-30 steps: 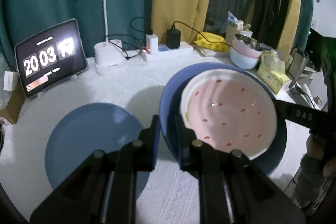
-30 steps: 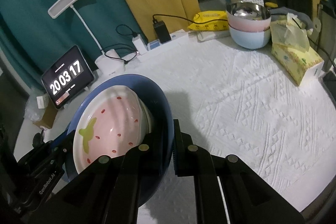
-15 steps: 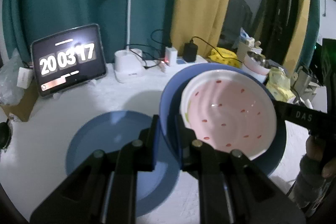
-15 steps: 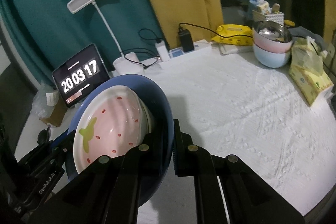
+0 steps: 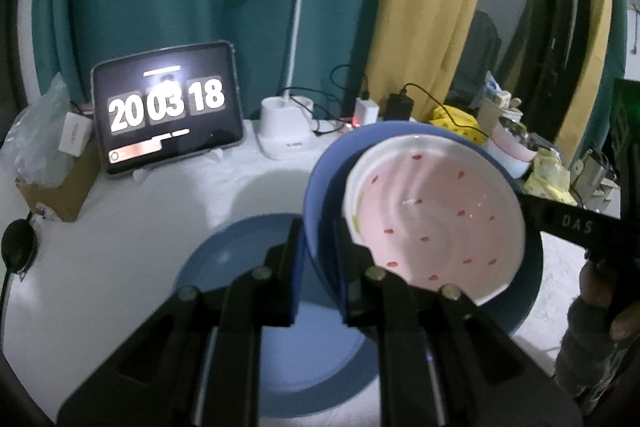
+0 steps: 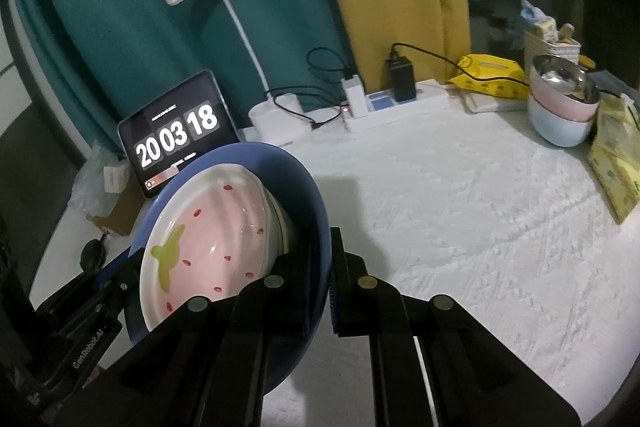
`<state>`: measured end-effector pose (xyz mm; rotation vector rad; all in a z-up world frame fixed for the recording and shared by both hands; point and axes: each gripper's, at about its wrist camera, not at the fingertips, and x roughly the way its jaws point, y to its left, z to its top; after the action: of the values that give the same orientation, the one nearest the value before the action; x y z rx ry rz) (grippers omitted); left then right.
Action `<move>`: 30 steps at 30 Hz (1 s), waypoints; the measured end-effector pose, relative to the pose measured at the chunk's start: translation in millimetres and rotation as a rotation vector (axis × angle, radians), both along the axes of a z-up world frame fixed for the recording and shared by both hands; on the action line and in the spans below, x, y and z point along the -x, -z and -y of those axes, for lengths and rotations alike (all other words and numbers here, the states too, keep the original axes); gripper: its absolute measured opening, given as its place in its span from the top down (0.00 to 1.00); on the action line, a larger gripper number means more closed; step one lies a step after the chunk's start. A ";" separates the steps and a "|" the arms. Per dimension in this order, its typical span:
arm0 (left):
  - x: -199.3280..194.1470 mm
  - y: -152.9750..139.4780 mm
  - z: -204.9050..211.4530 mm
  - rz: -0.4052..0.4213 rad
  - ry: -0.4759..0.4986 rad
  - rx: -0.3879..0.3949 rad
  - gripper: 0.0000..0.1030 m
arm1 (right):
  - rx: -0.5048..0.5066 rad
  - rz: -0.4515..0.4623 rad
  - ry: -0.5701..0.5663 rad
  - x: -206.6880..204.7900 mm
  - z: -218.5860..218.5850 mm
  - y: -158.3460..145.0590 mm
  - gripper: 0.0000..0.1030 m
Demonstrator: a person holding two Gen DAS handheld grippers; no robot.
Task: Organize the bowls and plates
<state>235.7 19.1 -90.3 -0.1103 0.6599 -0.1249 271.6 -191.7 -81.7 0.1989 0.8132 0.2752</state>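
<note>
A blue plate (image 5: 320, 187) carries a pink strawberry-pattern plate (image 5: 436, 215) and hangs in the air. My left gripper (image 5: 318, 251) is shut on the blue plate's near rim. My right gripper (image 6: 320, 267) is shut on the opposite rim of the same blue plate (image 6: 308, 195), with the pink plate (image 6: 216, 227) leaning inside it. A second blue plate (image 5: 240, 259) lies flat on the white tablecloth below the held stack, partly hidden by my left fingers.
A tablet clock (image 5: 168, 111), a white desk lamp (image 5: 288, 131) and a power strip (image 6: 400, 103) stand along the back edge. Stacked pink and blue bowls (image 6: 560, 107) and a yellow tissue pack (image 6: 616, 163) sit at the right. A cardboard box (image 5: 56, 191) is at the left.
Both grippers have carried the stacked plates to the left, so the flat blue plate now lies closer under them. The clock went from 17 to 18.
</note>
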 end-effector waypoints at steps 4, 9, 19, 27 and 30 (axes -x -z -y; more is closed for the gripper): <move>-1.3 2.7 -14.7 -0.006 -0.023 0.007 0.88 | 0.005 -0.005 -0.022 -4.9 -15.6 3.0 0.92; -2.0 6.0 -30.8 -0.012 -0.045 0.011 0.88 | 0.009 -0.014 -0.042 -10.3 -32.8 6.4 0.92; -6.4 13.5 -58.1 -0.028 -0.077 0.015 0.88 | 0.017 -0.035 -0.075 -22.5 -61.6 12.8 0.92; -12.5 23.4 -71.5 -0.055 -0.099 0.010 0.88 | 0.012 -0.068 -0.091 -33.1 -78.0 26.1 0.92; -15.3 28.7 -73.6 -0.073 -0.106 0.007 0.88 | 0.009 -0.089 -0.094 -36.4 -81.7 33.3 0.92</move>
<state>251.0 92.7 -119.0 -0.1568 0.7252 -0.0212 308.0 -110.0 -115.0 0.1656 0.9130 0.3525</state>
